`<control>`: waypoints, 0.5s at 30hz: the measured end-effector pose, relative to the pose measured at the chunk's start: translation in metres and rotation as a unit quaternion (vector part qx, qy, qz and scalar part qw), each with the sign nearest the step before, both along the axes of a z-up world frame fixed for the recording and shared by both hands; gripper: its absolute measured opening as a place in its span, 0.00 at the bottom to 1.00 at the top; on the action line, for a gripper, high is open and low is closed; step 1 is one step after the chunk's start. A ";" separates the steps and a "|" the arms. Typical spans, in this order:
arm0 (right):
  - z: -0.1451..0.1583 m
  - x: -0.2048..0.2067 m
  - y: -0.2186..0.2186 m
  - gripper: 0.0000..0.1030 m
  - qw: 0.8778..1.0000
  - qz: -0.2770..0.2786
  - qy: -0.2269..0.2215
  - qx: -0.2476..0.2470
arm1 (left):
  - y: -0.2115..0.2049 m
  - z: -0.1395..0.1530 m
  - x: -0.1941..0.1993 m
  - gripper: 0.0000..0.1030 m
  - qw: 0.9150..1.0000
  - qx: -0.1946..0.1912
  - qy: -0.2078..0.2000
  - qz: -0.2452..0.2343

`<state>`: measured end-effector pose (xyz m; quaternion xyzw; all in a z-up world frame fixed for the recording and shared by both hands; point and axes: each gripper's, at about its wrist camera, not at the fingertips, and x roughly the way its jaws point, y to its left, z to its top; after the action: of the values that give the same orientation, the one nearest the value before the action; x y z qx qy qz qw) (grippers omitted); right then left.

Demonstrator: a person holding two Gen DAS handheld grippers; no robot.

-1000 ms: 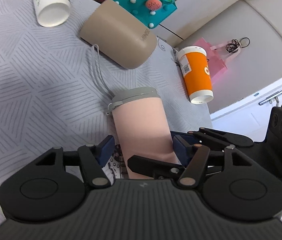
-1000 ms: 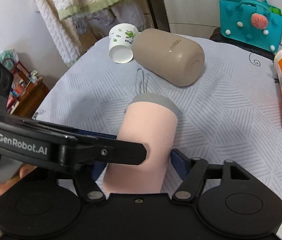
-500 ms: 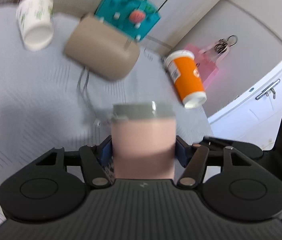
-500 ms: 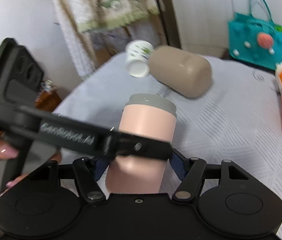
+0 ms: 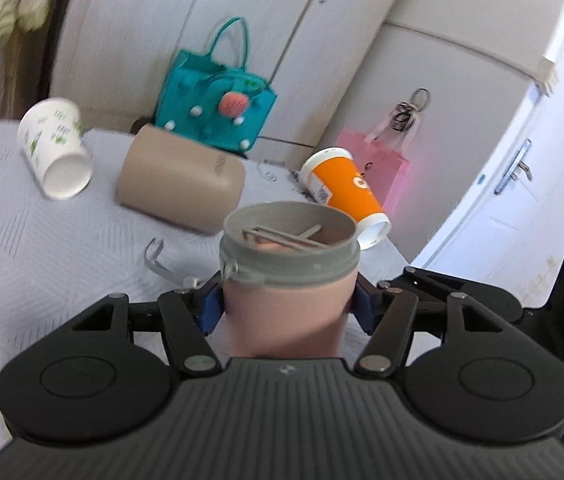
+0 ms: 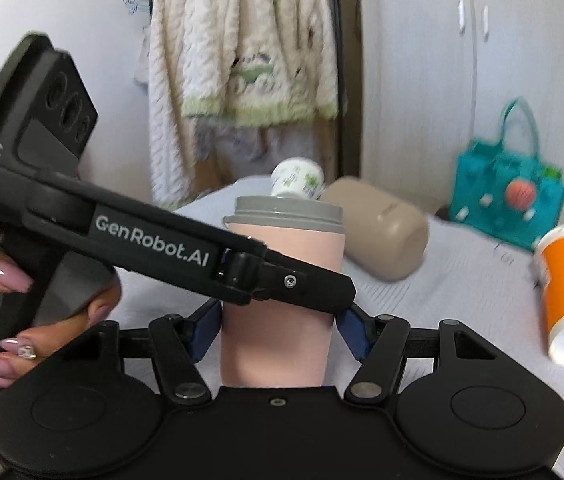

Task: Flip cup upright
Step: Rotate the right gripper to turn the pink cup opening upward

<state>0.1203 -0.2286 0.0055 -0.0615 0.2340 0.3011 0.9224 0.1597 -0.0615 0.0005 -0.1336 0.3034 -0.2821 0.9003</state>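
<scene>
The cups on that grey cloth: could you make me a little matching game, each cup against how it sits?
Things:
1. pink cup
2. orange cup
3. beige cup
4. white cup with green print

States:
A. on its side, left end of the row
B. upright, clamped between hand-held grippers
C. on its side, by the pink bag
D. on its side, before the teal bag

Pairs: 1-B, 2-C, 3-D, 4-A

pink cup (image 6: 282, 280) upright, both tools gripping
</scene>
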 end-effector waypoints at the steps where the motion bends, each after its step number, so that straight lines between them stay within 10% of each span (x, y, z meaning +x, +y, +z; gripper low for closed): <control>1: -0.003 -0.002 0.001 0.66 1.000 -0.009 -0.014 0.003 | -0.002 0.001 -0.002 0.60 1.000 0.007 -0.012 0.000; 15: -0.029 -0.007 -0.006 0.66 0.997 -0.058 -0.046 -0.003 | -0.031 -0.006 -0.012 0.60 0.994 0.063 -0.074 -0.041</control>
<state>0.1133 -0.2348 -0.0233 -0.0640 0.1950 0.2432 0.9480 0.1477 -0.0920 -0.0050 -0.0428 0.2581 -0.3080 0.9147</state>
